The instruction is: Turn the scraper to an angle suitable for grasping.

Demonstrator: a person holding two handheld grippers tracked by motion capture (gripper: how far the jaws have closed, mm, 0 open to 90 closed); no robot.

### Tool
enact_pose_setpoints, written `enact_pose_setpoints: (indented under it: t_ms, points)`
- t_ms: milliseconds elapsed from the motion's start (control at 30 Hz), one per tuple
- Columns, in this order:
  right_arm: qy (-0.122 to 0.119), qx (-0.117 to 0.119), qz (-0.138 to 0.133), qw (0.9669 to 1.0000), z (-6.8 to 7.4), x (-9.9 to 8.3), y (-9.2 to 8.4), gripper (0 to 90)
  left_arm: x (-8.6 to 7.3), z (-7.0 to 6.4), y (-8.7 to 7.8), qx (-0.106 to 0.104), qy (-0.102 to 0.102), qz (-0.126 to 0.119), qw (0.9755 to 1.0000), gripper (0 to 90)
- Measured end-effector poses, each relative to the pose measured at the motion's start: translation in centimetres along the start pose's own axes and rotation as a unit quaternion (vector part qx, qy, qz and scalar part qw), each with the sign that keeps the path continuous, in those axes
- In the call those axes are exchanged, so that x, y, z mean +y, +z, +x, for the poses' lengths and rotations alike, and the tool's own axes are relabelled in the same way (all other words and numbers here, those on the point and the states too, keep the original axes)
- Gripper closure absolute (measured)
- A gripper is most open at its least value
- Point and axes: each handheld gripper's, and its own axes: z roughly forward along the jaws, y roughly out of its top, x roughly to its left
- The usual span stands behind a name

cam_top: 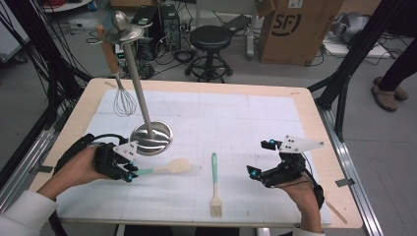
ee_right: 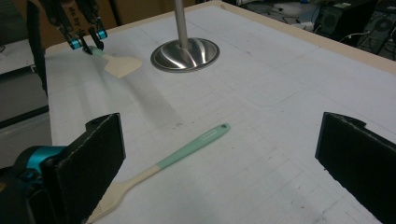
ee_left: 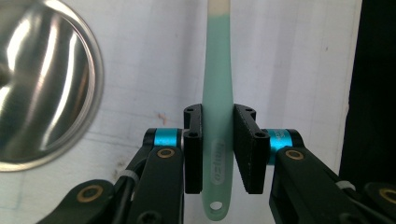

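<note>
My left gripper (cam_top: 132,173) is shut on the mint-green handle of a spatula (cam_top: 172,167) at the table's front left. The handle (ee_left: 217,116) is pinched between both pads, and its hanging hole sticks out behind them. The cream blade (ee_right: 119,64) points toward the table's middle, a little above the white mat. A pastry brush (cam_top: 215,182) with a mint handle and pale bristles lies flat at the front centre. Beside it, my right gripper (cam_top: 260,158) stands open with nothing between its jaws; its own view looks over the brush (ee_right: 187,151).
A steel utensil stand (cam_top: 151,137) with a round base and tilted pole stands just beyond the left gripper. A whisk (cam_top: 124,101) hangs from its top. Behind the table are a black stool (cam_top: 210,39) and a cardboard box (cam_top: 295,29).
</note>
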Motion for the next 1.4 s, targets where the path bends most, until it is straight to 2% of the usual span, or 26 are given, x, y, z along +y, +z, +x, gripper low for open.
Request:
enact_pose_setpoints:
  t_ms: [133,200,300,533,633,1000,1233,1400]
  points:
    - [-0.005,0.0,-0.004,1.0,0.1,0.3,-0.3,0.0,1.0,-0.1,-0.9,-0.006,-0.003,-0.039,0.9992,74.6]
    - [-0.006,0.001,-0.005,1.0,0.2,0.4,-0.5,0.0,1.5,-0.2,-1.2,-0.004,-0.005,-0.058,0.9983,74.6]
    - [-0.009,0.003,-0.008,0.9999,0.3,0.5,-0.7,0.0,2.3,-0.2,-1.6,-0.012,-0.004,-0.085,0.9963,74.6]
    - [-0.014,0.014,-0.006,0.9998,0.4,0.6,-1.0,0.0,4.2,-0.4,-1.8,-0.022,0.005,-0.119,0.9926,74.6]
    - [-0.02,0.022,-0.004,0.9996,0.5,0.6,-1.3,0.0,5.1,-0.5,-1.6,-0.025,0.009,-0.127,0.9916,74.5]
    - [-0.022,0.022,-0.01,0.9995,0.6,0.7,-2.5,0.0,7.9,-0.3,0.4,-0.042,0.023,-0.149,0.9876,74.6]
    - [-0.027,0.022,-0.011,0.9993,0.6,0.8,-2.9,0.0,9.3,0.2,2.3,-0.052,0.028,-0.139,0.9885,74.5]
    - [-0.028,0.023,-0.009,0.9993,0.6,0.8,-2.9,0.0,10.1,0.3,3.8,-0.058,0.028,-0.119,0.9908,74.5]
